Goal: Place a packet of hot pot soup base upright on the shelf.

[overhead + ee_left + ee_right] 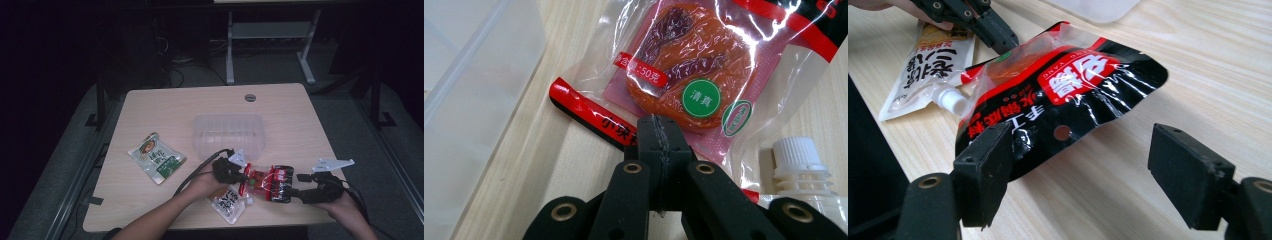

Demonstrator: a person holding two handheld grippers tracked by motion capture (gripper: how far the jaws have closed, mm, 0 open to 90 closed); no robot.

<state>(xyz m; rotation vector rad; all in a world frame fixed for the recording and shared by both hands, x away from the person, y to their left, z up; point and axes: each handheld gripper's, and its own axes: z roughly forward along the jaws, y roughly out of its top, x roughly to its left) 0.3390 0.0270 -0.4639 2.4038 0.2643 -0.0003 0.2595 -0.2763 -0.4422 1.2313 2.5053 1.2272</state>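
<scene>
Your left gripper [656, 125] was clenched, its jaws pressed together on the clear near edge of the red-and-black food packet [704, 65]. Just past the jaw tips, through the packet's clear film, sat the orange contents with a round green sticker. To the right of that gripper lay a white spouted pouch [804, 170], its ribbed cap close beside the packet's edge. To the gripper's left, a clear plastic container [469, 100] stood on the table [564, 160].

Your right gripper [1078, 170] was released: its jaws stood wide apart at the packet's black end, the left jaw just against the packet's edge and the right jaw well clear of it over bare table. From that gripper, the packet [1058, 90] stretched away, lifted at its far end, where your left gripper [998, 32] pinched it. The spouted pouch [928, 75] lay flat beyond and to the left.

From above, your left gripper [243, 176] and right gripper [295, 192] faced each other with the packet [270, 182] between them, near the front edge of the table [200, 105]. The clear container [228, 135] stood just behind the left gripper, and a green-and-white packet [156, 157] lay well off to its left.
</scene>
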